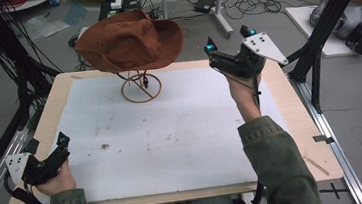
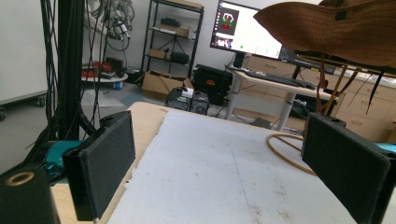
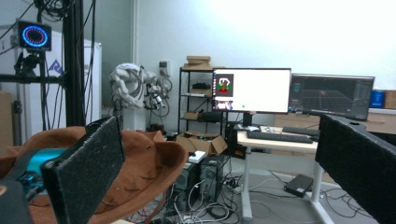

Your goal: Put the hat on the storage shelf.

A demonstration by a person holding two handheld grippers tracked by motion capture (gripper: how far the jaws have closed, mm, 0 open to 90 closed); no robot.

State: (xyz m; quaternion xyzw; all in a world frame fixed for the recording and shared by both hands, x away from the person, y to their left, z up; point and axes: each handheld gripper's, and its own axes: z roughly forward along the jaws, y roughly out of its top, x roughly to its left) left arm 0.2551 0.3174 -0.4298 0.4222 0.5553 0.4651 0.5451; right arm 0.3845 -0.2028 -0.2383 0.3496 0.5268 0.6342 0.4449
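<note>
A brown wide-brimmed hat (image 1: pixel 128 42) rests on a thin wire stand (image 1: pixel 141 88) at the back of the table, left of centre. My right gripper (image 1: pixel 228 37) is held up in the air to the right of the hat, apart from it, open and holding nothing. The right gripper view has the hat's brim (image 3: pixel 149 163) low at the left, behind the left jaw. My left gripper (image 1: pixel 47 142) sits low at the table's front left corner, open and holding nothing. In the left gripper view the hat (image 2: pixel 336 28) hangs over the stand's ring (image 2: pixel 289 149) far ahead.
A white sheet (image 1: pixel 172 133) covers most of the wooden table (image 1: pixel 289 101). Black frame posts stand at the left (image 1: pixel 20 72) and right (image 1: pixel 322 28) of the table. Beyond the table are a desk with monitors (image 3: pixel 252 91), computer boxes and cables on the floor (image 1: pixel 255 2).
</note>
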